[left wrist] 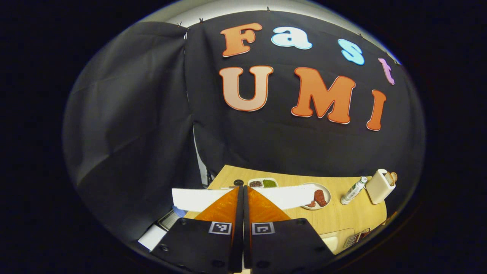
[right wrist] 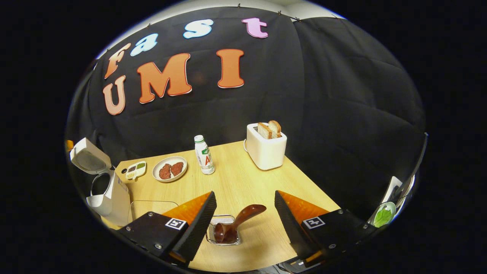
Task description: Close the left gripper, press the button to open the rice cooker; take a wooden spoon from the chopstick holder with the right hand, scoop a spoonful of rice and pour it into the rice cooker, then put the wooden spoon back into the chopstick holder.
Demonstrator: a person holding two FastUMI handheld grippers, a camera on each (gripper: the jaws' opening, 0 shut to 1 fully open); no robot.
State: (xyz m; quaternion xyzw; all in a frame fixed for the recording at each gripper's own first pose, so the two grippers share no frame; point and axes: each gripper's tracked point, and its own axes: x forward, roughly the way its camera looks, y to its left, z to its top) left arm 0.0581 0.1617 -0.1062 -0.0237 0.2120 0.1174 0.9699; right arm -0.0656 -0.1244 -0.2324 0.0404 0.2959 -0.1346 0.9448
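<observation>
Black cloth walls close off a booth around a light wooden table (right wrist: 243,179). Over its near edge, in the right gripper view, the right gripper (right wrist: 245,213) hangs with its fingers spread wide and nothing between them. Just below that gap a wire chopstick holder (right wrist: 223,229) stands at the near edge, and the wooden spoon (right wrist: 237,220) leans in it, its upper end tilted toward the gripper's right finger without touching it. Toward the left edge stands the rice cooker (right wrist: 108,190), lid up. Farther back are a plate (right wrist: 169,169) of meat and a bottle (right wrist: 204,155), and near the far right corner a toaster (right wrist: 265,146) with bread. In the left gripper view, the left gripper (left wrist: 243,194) has its fingers pressed together, raised above a white edge, perhaps the cooker's lid.
</observation>
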